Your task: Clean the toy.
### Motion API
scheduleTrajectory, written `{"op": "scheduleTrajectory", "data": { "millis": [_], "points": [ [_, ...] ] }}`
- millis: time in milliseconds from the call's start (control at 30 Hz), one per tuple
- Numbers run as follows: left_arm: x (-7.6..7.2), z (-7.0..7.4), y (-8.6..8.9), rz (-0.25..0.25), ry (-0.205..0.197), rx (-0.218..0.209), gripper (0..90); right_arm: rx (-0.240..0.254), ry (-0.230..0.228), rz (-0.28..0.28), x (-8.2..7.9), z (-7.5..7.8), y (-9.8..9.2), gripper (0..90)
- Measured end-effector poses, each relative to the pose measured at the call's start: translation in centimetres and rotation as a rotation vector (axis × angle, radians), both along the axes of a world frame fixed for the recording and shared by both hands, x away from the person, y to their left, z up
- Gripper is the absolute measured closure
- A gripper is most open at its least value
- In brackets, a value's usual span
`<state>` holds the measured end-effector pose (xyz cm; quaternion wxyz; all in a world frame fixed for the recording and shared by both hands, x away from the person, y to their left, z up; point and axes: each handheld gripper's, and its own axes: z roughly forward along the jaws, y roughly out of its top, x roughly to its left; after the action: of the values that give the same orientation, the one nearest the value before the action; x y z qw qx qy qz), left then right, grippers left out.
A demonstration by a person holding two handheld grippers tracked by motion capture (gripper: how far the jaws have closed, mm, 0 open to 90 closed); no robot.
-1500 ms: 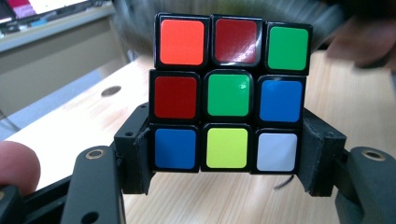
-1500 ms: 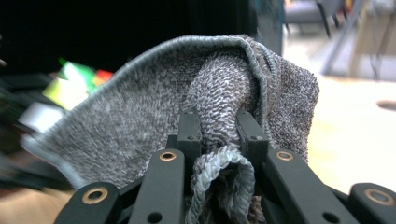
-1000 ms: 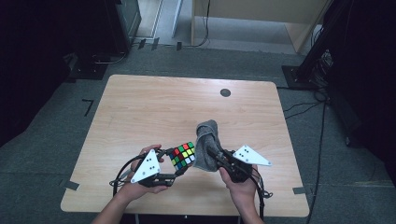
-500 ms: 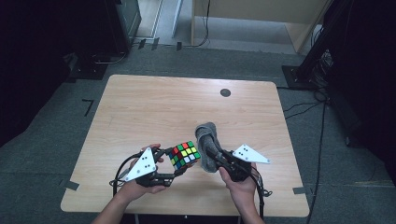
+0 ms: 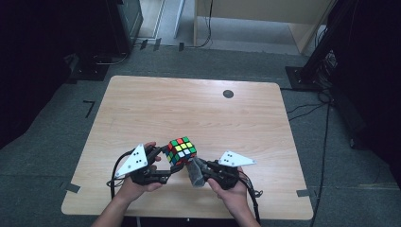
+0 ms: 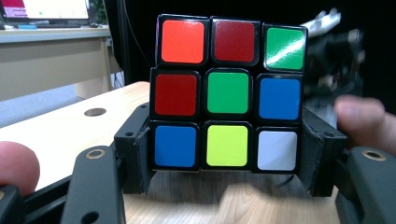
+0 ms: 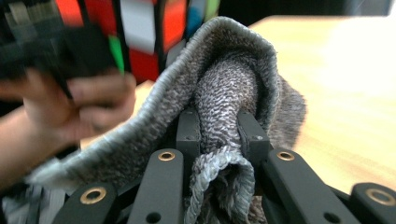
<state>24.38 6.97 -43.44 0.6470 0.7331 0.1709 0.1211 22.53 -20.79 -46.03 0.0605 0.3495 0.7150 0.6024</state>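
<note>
A scrambled colour cube (image 5: 181, 150) is held a little above the table near its front edge, and my left gripper (image 5: 166, 163) is shut on it. In the left gripper view the cube (image 6: 229, 95) sits upright between the two black jaws, gripped at its bottom row. My right gripper (image 5: 195, 171) is shut on a bunched grey knitted cloth (image 5: 195, 172), just right of and below the cube. In the right gripper view the cloth (image 7: 224, 98) bulges up between the jaws, close to the cube (image 7: 140, 32) and the other hand (image 7: 70, 112).
The wooden table (image 5: 189, 109) has a small dark round hole (image 5: 228, 93) near its far edge. Grey carpet surrounds it, with dark stands and cables at the left and right sides.
The right gripper with the cloth has dropped and moved in toward the cube's lower right side. The cube and left gripper have barely shifted.
</note>
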Motion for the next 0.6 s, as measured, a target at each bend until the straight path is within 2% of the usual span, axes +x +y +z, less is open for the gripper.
{"op": "scheduleTrajectory", "data": {
  "millis": [100, 167, 267, 333, 400, 467, 500, 533, 600],
  "points": [
    [0.1, -0.2, -0.2, -0.004, 0.007, 0.010, 34.3, 0.124, -0.057, -0.062, -0.3, 1.3, -1.7, 75.5],
    [0.0, -0.3, -0.5, -0.011, 0.007, 0.014, 34.3, 0.160, -0.077, -0.059, -0.5, 1.7, -2.1, 75.4],
    [0.0, -0.2, -0.4, -0.016, 0.016, -0.005, 34.3, 0.145, -0.071, -0.018, -0.5, 1.4, -1.4, 75.2],
    [0.1, -0.1, -0.1, -0.012, 0.025, -0.022, 34.3, 0.139, -0.035, 0.018, -0.3, 0.7, -1.0, 75.3],
    [0.3, 0.0, 0.1, -0.007, 0.034, -0.043, 34.3, 0.089, 0.003, 0.071, 0.0, 0.1, -0.4, 75.1],
    [0.3, 0.1, 0.2, -0.004, 0.039, -0.049, 34.3, 0.012, -0.007, 0.050, 0.0, 0.1, -0.1, 75.0],
    [0.3, 0.0, 0.1, -0.005, 0.040, -0.047, 34.3, -0.004, -0.017, 0.029, 0.0, 0.3, -0.2, 75.0],
    [0.3, 0.0, 0.1, -0.010, 0.039, -0.042, 34.3, 0.018, -0.029, 0.003, 0.0, 0.5, -0.6, 75.0],
    [0.2, -0.1, -0.1, -0.016, 0.037, -0.026, 34.3, 0.108, -0.055, -0.052, -0.1, 1.3, -1.8, 75.1]
  ]
}}
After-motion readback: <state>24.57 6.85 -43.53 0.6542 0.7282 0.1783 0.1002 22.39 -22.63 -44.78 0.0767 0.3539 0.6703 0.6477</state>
